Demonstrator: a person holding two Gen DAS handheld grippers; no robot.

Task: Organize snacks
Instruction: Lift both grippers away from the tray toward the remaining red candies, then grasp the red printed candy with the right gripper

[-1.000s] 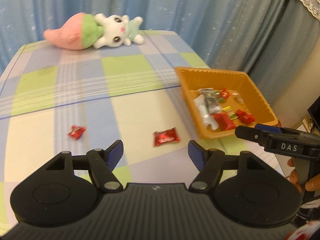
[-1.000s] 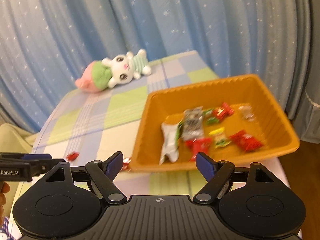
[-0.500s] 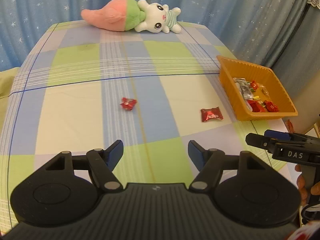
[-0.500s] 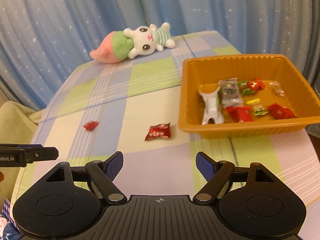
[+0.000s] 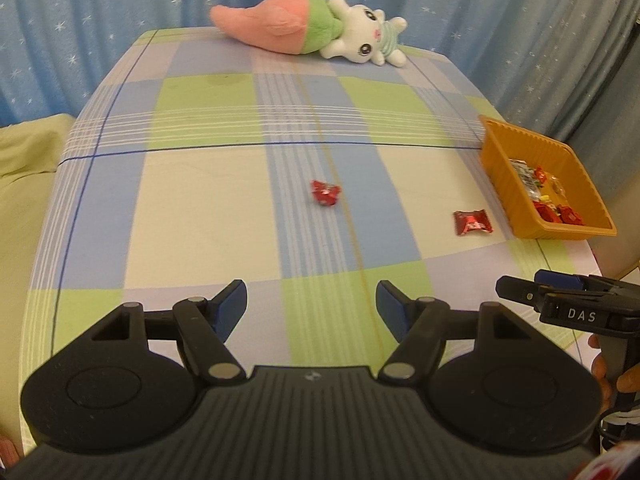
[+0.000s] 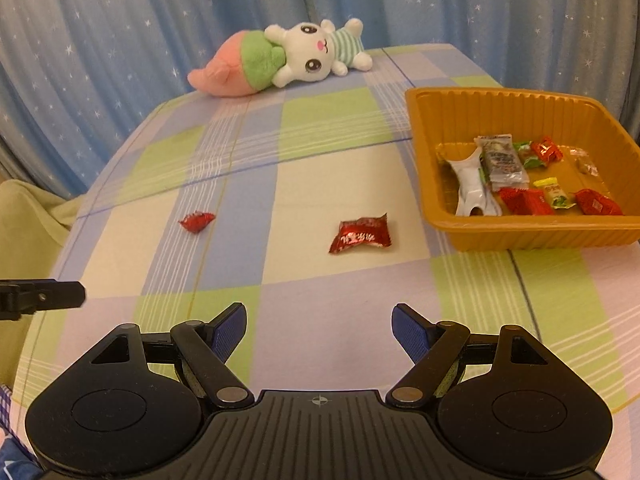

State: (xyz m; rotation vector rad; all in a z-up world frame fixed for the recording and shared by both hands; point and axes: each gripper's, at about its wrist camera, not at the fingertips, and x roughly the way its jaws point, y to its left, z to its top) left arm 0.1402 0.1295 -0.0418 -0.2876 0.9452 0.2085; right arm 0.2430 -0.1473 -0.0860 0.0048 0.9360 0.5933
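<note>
Left gripper (image 5: pixel 311 300): bottom centre of the left wrist view, jaws spread wide, nothing between its blue pads; it hangs above the near part of the tabletop.
Right gripper (image 6: pixel 319 325): bottom centre of the right wrist view, jaws also wide apart and holding nothing; in the left wrist view its black body marked DAS shows at the lower right edge, with fingers of the person's hand (image 5: pixel 600 368) around the handle.
Tabletop (image 5: pixel 208 208): covered with a checked cloth in blue, green and cream, filling the middle of both views.
Small red candy (image 5: pixel 325 193): lies alone on the cloth near the centre of the left wrist view; in the right wrist view it sits left of centre (image 6: pixel 196 221).
Larger red candy (image 6: pixel 360 236): flat on the cloth, centre of the right wrist view, near the tray's front left corner but not touching it; at right of centre in the left wrist view (image 5: pixel 472 222).
Tray (image 6: pixel 520 236): orange, ribbed walls, at the right of both views, near the tabletop's right edge.
Tray contents: several wrapped snacks, red, green, yellow and silver, with a white packet (image 6: pixel 472 192) lying along the left side.
Plush toy (image 6: pixel 280 60): white bunny with a pink and green body, lying on its side at the far end of the tabletop, top centre.
Curtain (image 5: pixel 100 20): blue with small white stars, across the top of both views.
</note>
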